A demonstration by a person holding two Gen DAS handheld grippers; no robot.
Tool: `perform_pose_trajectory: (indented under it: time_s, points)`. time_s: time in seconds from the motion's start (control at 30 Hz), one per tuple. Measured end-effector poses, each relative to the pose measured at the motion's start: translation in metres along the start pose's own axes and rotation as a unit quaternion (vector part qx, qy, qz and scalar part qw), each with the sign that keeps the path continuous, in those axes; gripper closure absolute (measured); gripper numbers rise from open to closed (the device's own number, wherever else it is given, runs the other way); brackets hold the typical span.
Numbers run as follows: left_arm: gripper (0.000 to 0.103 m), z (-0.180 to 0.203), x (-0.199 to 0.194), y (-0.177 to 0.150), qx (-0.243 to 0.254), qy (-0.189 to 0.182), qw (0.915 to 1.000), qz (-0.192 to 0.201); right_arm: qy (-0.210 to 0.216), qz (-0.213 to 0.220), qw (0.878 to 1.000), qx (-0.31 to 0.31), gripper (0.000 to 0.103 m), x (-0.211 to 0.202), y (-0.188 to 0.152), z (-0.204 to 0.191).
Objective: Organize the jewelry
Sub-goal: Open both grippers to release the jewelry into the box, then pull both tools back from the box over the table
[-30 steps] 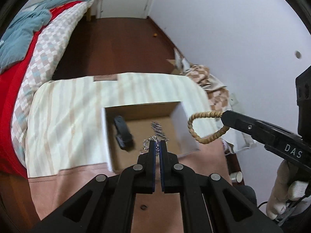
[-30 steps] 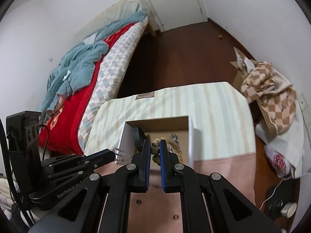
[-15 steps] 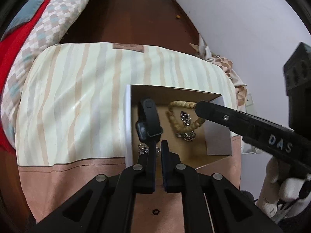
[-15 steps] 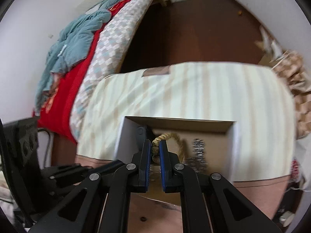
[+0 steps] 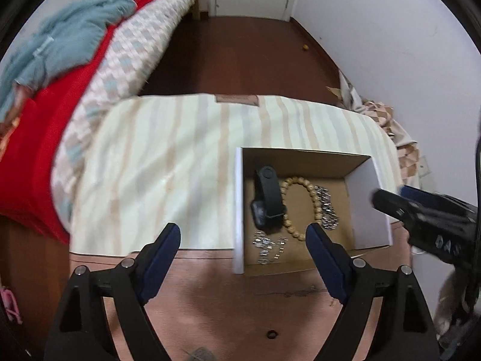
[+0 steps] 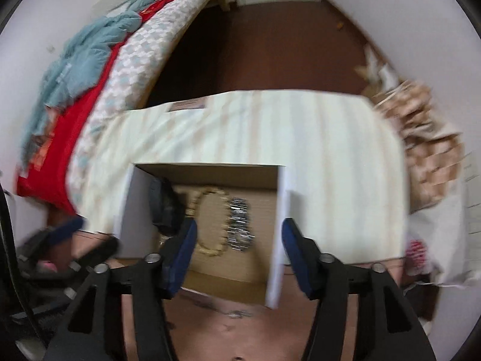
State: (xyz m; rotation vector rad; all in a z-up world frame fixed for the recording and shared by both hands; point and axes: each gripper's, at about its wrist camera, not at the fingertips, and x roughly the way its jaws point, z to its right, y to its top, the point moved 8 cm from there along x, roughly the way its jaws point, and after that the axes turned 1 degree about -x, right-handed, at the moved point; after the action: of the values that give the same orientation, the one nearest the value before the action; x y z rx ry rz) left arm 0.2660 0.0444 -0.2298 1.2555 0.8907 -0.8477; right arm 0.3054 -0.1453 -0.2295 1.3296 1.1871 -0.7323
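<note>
Left wrist view: the left gripper (image 5: 242, 236) has its two fingers wide apart and holds nothing. Just ahead sits the open brown cardboard box (image 5: 368, 210) on the striped cloth (image 5: 168, 165). Inside lie a black watch band (image 5: 268, 192), a ring of tan wooden beads (image 5: 300, 207) and two shiny silver chains (image 5: 326, 207).

Right wrist view: blurry. The right gripper (image 6: 237, 236) is spread open and empty over the same box (image 6: 278, 210), with the beads (image 6: 210, 219) between its fingers.

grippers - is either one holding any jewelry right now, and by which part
Nothing is held. The left gripper and the right gripper both stand open and empty; the bead bracelet and the silver chain lie loose in the box.
</note>
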Motion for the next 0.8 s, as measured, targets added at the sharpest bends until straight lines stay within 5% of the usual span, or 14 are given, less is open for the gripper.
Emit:
perform_pose_trajectory:
  time_s: [0.07, 0.17, 0.23, 0.8]
  points:
    - [0.002, -0.003, -0.002, -0.002, 0.006, 0.022, 0.9997, 0.012, -0.050, 0.013, 0.999, -0.008, 0.028, -0.008, -0.011, 0.008]
    - [0.000, -0.007, -0.001, -0.008, 0.015, 0.051, 0.9984, 0.017, -0.093, 0.017, 0.996, -0.009, 0.019, -0.013, -0.024, 0.015]
    - [0.000, -0.007, -0.001, -0.012, 0.018, 0.063, 0.9976, 0.020, -0.104, 0.016, 0.994, -0.007, 0.002, -0.013, -0.031, 0.017]
    - [0.000, -0.007, -0.075, -0.033, 0.022, 0.079, 0.9929, 0.086, -0.116, 0.085, 0.990, -0.003, 0.001, -0.086, -0.059, -0.014]
